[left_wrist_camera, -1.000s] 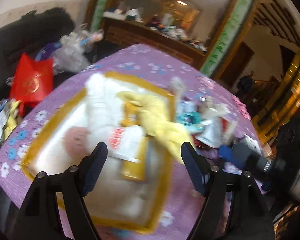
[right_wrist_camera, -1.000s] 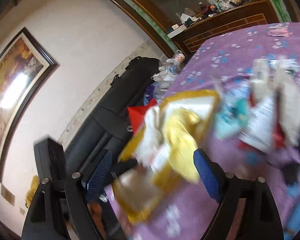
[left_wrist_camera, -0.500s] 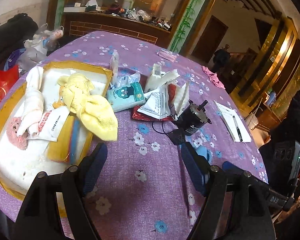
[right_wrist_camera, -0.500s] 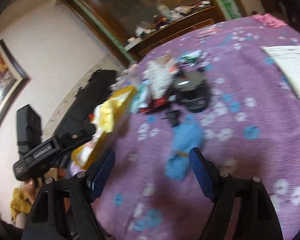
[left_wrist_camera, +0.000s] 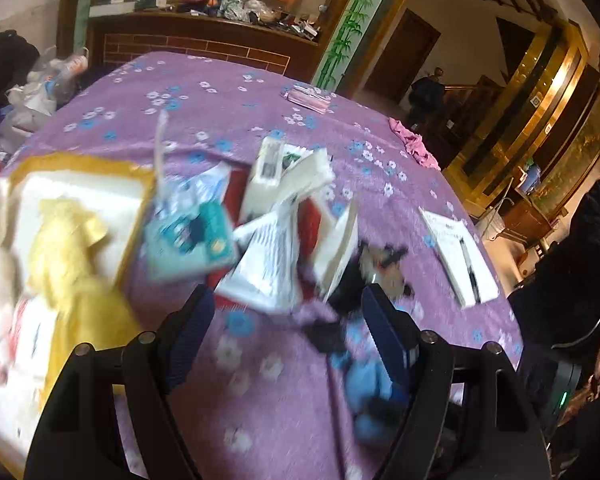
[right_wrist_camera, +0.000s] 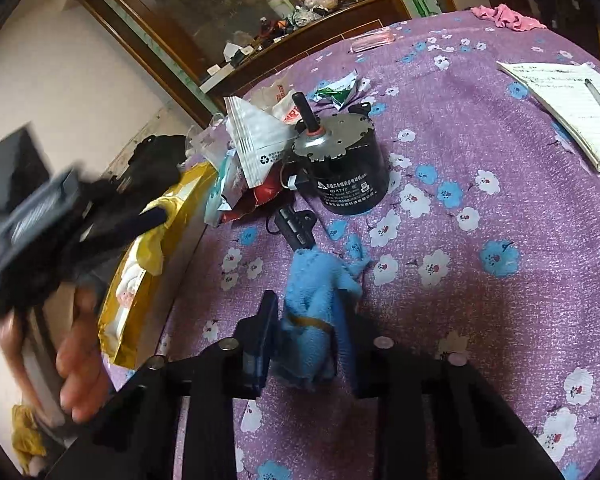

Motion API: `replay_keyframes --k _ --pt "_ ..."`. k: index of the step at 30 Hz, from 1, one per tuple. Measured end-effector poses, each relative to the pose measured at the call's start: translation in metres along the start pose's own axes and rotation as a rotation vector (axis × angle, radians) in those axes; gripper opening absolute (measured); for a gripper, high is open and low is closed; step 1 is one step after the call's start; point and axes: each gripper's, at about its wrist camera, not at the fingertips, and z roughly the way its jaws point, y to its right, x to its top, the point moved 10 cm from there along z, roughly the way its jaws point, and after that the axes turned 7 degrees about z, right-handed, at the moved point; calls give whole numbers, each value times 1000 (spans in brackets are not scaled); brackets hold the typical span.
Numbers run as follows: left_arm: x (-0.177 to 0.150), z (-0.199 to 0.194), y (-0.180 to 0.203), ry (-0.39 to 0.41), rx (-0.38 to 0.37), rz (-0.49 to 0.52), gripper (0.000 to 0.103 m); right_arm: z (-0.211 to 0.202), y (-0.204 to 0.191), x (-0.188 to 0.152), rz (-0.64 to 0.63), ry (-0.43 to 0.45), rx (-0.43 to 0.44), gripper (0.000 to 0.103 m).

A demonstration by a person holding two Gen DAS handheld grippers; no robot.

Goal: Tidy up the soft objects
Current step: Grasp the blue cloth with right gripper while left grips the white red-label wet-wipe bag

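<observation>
A blue cloth [right_wrist_camera: 316,312] lies on the purple flowered tablecloth [right_wrist_camera: 480,208]. My right gripper [right_wrist_camera: 306,332] is shut on the blue cloth, its fingers pressing both sides. The cloth also shows blurred in the left wrist view [left_wrist_camera: 370,392]. My left gripper [left_wrist_camera: 288,336] is open and empty above the table; it also shows blurred at the left of the right wrist view [right_wrist_camera: 60,224]. A gold-rimmed white tray [left_wrist_camera: 80,184] at the left holds a yellow cloth [left_wrist_camera: 72,256] and white soft things.
A black motor [right_wrist_camera: 340,168] with a plug stands just beyond the blue cloth. Packets and a teal tissue pack [left_wrist_camera: 188,240] lie mid-table. A notepad with pen [right_wrist_camera: 568,108] lies right. A pink cloth [right_wrist_camera: 504,16] lies far back.
My right gripper has moved down to the blue cloth and shut on it. My left gripper has swung right, away from the tray, and still moves.
</observation>
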Motion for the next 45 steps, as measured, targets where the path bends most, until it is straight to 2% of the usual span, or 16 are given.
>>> replay_keyframes --k 3,4,8,11,12,14,16,18,20,23,29,34,38,40,41,45 --pt "16 10 12 -6 -22 29 74 2 -2 0 -8 2 4 22" --pt "20 14 18 -7 -30 51 66 2 0 0 -13 6 1 22" --pt "25 38 26 -44 -25 78 50 2 -2 0 -33 21 -14 22" --pt "23 49 31 -55 -33 80 28 3 -1 -1 -35 11 -23 22" --pt "24 51 31 -54 -8 90 23 4 -1 -1 -34 8 -25 22" --pt "23 50 29 -39 38 95 19 3 -2 -1 -37 9 -26 22" --pt "19 39 27 -17 31 79 17 1 -3 -1 -43 13 -30 22" --pt "16 19 25 35 17 69 17 0 -3 -1 -43 14 -28 22" --pt "9 -4 20 59 -36 20 17 0 -3 -1 -35 11 -20 22" --pt "-8 -29 6 70 -33 -24 17 0 0 0 -17 8 -8 22" --pt "-66 -54 -6 33 -89 -62 17 -2 -5 -2 -52 26 -27 20" --pt "-105 -35 -1 -44 -130 -40 17 -3 -8 -3 -68 35 -28 19" --pt "-111 -31 7 -57 -128 -18 23 -3 -5 -2 -55 32 -33 19" --pt "-110 -30 16 -72 -172 3 37 0 -3 -1 -42 18 -34 19" --pt "-111 -26 20 -87 -192 13 54 0 -2 -1 -35 15 -31 19" --pt "-119 -27 20 -99 -185 1 57 -5 2 -1 2 32 -3 19"
